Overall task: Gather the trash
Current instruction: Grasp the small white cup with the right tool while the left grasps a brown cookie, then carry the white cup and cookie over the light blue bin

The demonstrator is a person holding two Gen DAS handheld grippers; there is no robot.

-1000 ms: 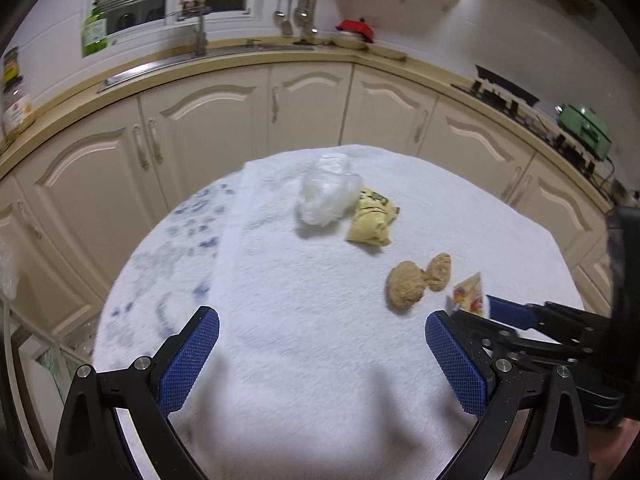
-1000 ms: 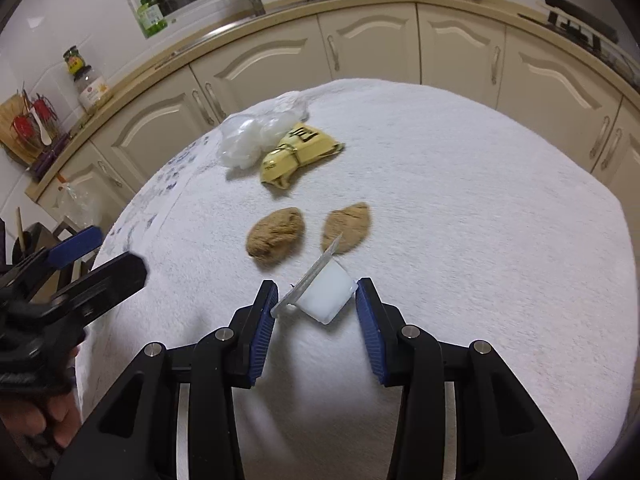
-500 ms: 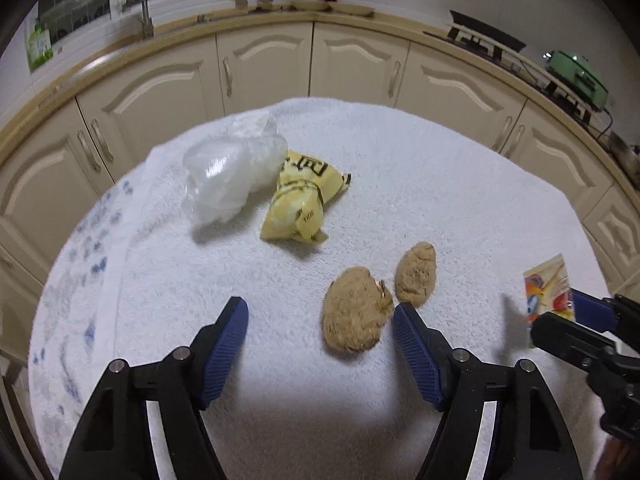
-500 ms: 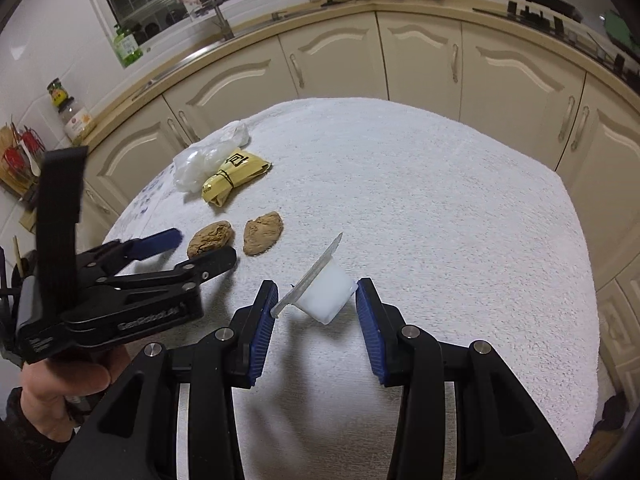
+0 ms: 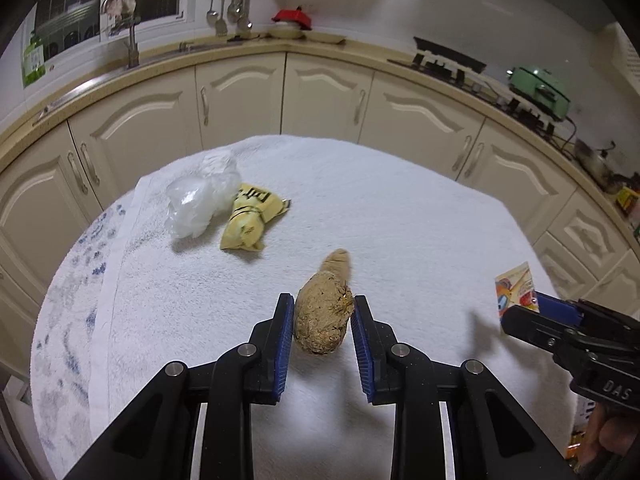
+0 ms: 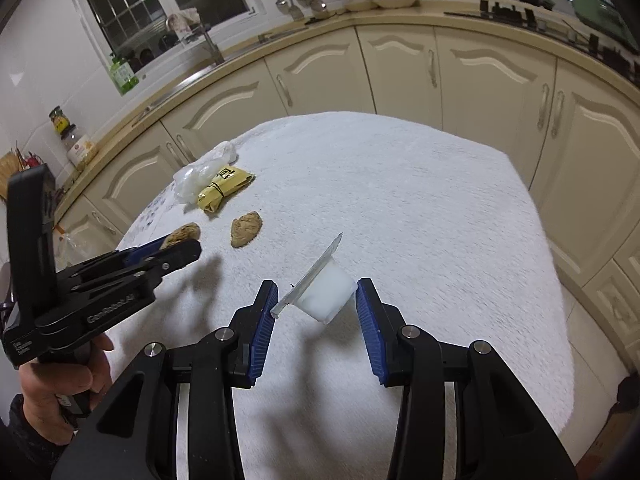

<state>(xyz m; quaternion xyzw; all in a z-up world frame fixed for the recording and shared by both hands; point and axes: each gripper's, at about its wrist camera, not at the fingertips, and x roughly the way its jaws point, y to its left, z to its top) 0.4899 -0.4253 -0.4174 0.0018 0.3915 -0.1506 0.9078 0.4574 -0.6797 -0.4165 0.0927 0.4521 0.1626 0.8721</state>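
Note:
My left gripper (image 5: pixel 322 312) is shut on a brown crumpled paper ball (image 5: pixel 323 318) and holds it just above the white towel-covered table (image 5: pixel 400 216). A second brown paper ball (image 5: pixel 338 262) lies right behind it. My right gripper (image 6: pixel 316 300) is shut on a small white plastic cup (image 6: pixel 326 294) with its peeled lid sticking up; the cup also shows in the left wrist view (image 5: pixel 516 288). A yellow wrapper (image 5: pixel 250 220) and a clear plastic bag (image 5: pixel 200 204) lie at the table's far left.
Cream kitchen cabinets (image 5: pixel 328 96) curve around the far side of the table. The counter holds a sink tap (image 5: pixel 130 46), a stove (image 5: pixel 448 58) and a green appliance (image 5: pixel 538 90). The left gripper also shows in the right wrist view (image 6: pixel 172 248).
My left gripper moved forward to the nearer brown paper ball and closed on it. My right gripper kept hold of the white cup and drew back to the right.

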